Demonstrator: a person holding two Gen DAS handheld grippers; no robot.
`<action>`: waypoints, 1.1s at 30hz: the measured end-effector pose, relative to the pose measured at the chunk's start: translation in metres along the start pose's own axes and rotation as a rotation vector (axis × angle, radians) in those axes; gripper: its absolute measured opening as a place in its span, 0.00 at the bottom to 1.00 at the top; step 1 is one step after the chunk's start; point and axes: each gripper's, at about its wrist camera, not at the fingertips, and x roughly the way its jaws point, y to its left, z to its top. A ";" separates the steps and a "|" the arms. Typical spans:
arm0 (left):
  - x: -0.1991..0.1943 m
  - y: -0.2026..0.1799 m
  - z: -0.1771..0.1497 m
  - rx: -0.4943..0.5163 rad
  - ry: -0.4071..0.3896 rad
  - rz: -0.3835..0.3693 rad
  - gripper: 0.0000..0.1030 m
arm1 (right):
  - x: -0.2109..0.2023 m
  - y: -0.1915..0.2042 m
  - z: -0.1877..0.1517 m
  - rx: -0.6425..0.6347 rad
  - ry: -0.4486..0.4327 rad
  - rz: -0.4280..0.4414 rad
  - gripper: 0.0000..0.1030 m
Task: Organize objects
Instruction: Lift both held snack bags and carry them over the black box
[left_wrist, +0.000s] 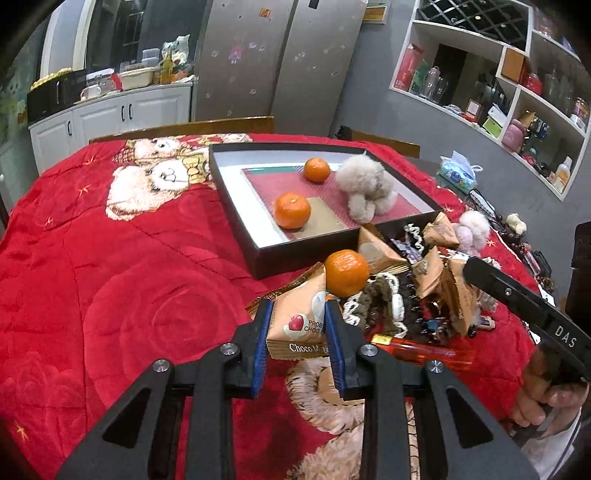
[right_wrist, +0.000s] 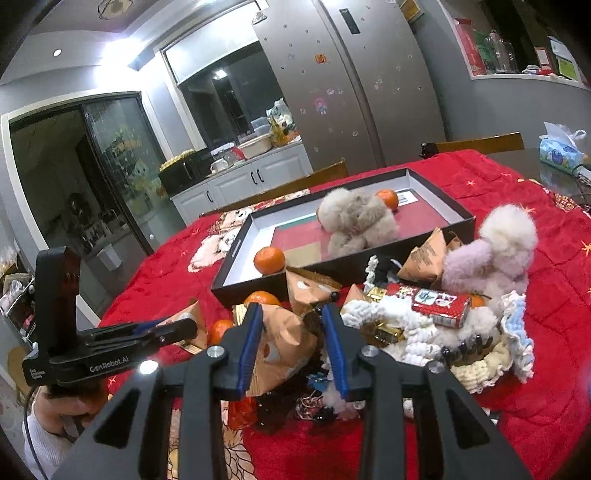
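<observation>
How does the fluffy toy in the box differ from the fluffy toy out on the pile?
The beige toy lies inside the black box, next to an orange. The other toy sits outside the box on the cluttered pile, beside a red can.
The boxed toy is beige-grey all over; the pile toy is white with a lilac part.
Both are fluffy and untouched by either gripper.

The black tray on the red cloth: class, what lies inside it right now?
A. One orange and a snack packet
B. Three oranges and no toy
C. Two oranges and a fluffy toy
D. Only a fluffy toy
C: inside the black tray lie one orange, a second orange farther back, and a fluffy toy; a third orange sits outside on the pile.
</observation>
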 end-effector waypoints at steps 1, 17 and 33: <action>-0.001 -0.002 0.000 0.002 -0.004 -0.002 0.26 | -0.001 0.000 0.000 0.001 -0.003 0.002 0.32; -0.039 -0.036 0.027 0.020 -0.091 -0.027 0.26 | -0.033 0.016 0.023 -0.024 -0.090 0.083 0.32; -0.067 -0.054 0.056 0.019 -0.141 -0.039 0.26 | -0.056 0.026 0.071 -0.087 -0.115 0.079 0.32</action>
